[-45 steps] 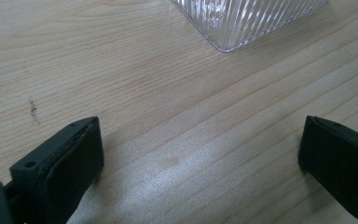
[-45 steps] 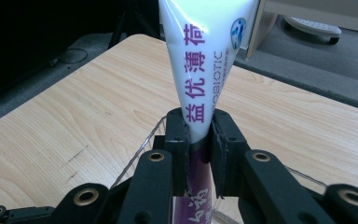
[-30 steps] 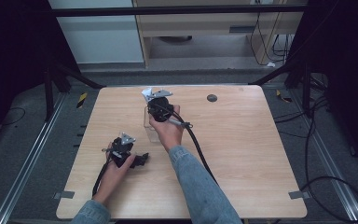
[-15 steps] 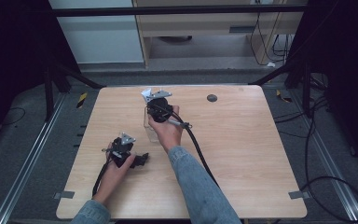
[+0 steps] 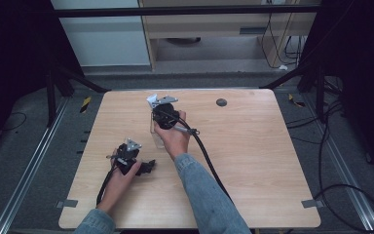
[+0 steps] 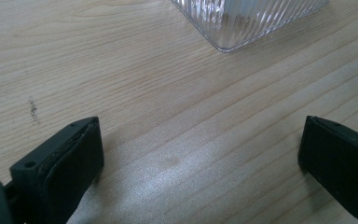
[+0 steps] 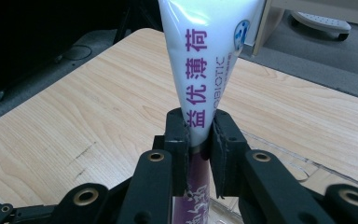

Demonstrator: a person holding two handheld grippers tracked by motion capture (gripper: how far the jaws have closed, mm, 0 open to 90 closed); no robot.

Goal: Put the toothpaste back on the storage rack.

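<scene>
Your right gripper (image 7: 199,135) clamps a white tube (image 7: 205,56) with purple lettering, held upright above the wooden table (image 7: 74,116); a clear container (image 7: 284,163) lies below

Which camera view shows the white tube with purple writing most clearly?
The right gripper view: the tube rises in the centre, pinched by the right gripper, its purple print readable. In the high view the person's hand and that gripper cover where it should be. The left gripper view shows wood and a corner of the ribbed clear container.

white tube (image 7: 205,70) with purple lettering, ribbed clear container (image 6: 242,21), pale wood-grain table (image 5: 253,161).
</scene>
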